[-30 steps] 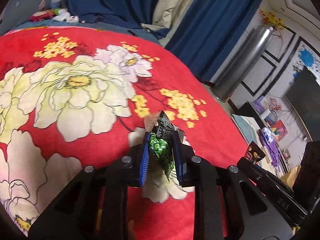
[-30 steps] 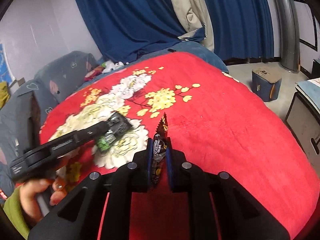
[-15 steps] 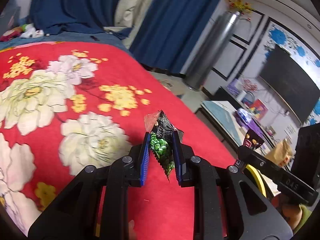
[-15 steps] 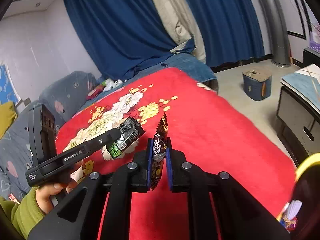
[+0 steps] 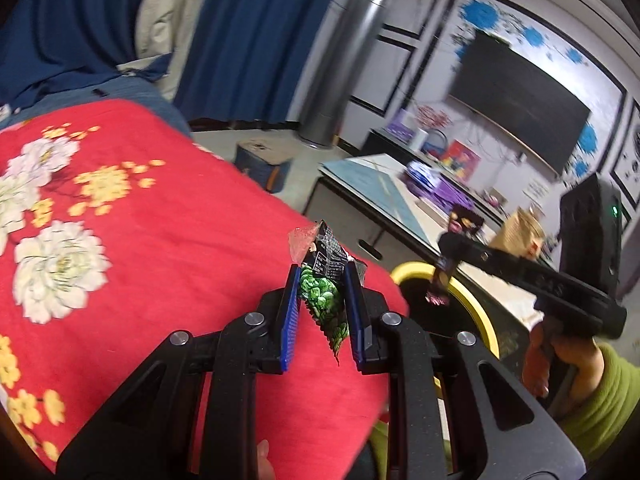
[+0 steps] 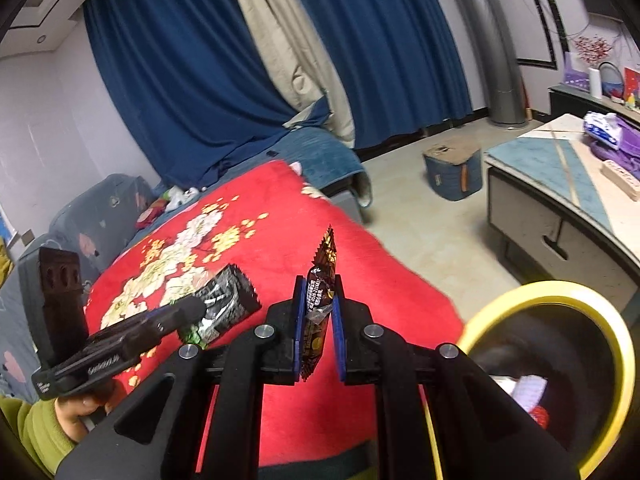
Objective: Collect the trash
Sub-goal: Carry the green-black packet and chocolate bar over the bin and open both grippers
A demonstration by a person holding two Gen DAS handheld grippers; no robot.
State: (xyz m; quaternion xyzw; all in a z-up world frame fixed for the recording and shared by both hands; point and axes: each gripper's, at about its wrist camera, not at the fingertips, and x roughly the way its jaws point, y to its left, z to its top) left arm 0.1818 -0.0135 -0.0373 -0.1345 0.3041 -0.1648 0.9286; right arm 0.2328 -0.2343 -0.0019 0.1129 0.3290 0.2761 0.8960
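My left gripper [image 5: 323,280] is shut on a black and green snack wrapper [image 5: 325,292], held above the edge of the red flowered blanket [image 5: 160,224]. My right gripper [image 6: 318,292] is shut on a dark brown candy wrapper [image 6: 318,300], held upright. In the left wrist view the right gripper [image 5: 448,248] hangs its brown wrapper [image 5: 440,284] over the yellow-rimmed trash bin [image 5: 476,300]. In the right wrist view the bin [image 6: 560,292] is at the lower right, and the left gripper [image 6: 192,306] holds its wrapper [image 6: 224,308] to the left.
A low table [image 5: 380,188] with purple items stands beyond the bin. A small blue stool [image 6: 452,174] sits on the floor. Blue curtains [image 6: 192,80] and a silver column [image 5: 340,68] are behind. A grey sofa arm [image 6: 92,216] lies at the blanket's far end.
Both grippers have swung right with their wrappers, from over the blanket to its edge. The yellow-rimmed bin has come into view under the right gripper.
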